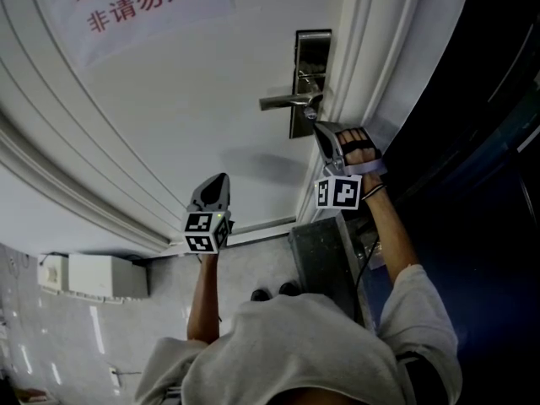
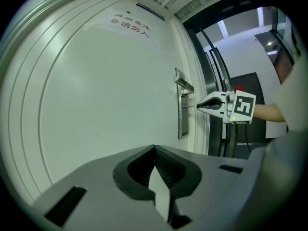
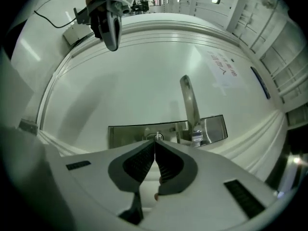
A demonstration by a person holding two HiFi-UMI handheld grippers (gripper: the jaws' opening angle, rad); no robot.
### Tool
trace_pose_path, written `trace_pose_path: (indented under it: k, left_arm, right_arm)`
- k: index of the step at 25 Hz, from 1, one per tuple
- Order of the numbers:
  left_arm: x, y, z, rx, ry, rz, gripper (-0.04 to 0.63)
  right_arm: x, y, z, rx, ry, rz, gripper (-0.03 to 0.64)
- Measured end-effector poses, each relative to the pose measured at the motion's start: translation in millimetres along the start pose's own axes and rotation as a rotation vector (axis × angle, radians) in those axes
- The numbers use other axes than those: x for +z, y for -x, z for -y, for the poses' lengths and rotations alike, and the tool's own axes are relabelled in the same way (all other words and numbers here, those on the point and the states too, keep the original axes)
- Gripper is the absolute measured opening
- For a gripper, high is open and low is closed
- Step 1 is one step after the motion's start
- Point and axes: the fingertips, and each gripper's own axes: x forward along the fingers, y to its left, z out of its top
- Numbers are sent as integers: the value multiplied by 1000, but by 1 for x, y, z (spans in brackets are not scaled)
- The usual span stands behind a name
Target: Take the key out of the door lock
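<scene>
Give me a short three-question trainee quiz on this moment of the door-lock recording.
1. True or false: the left hand-held gripper touches the lever handle.
2. Which one has its tips closed on the key that sticks out of the lock plate? A) the left one B) the right hand-held gripper C) neither
3. Fill in: the paper sign with red characters is stuck on the white ____.
Key: 1 false; it hangs apart from the handle, jaws together on nothing. 2 B. 3 door.
</scene>
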Motion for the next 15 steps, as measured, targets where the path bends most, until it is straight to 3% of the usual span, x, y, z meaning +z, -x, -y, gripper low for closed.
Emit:
trace_pose_path:
  k: [2,5,10,15]
  left_arm:
    - [-1,0,1,-3,0,0,17]
    - [-1,-1,1,-5,-2,0,17]
    - [-3,-1,0,-4,-4,-5,17]
    - [0,1,-5,5,-6,1,17]
  right_arm:
    - [-1,0,-2,20,-18,3,32]
    - [-1,-4,-5,49,-18,-1,187]
    - [-1,-12,-4,28,1,-14,186]
    - [-1,-23,0,3,0,-24,128]
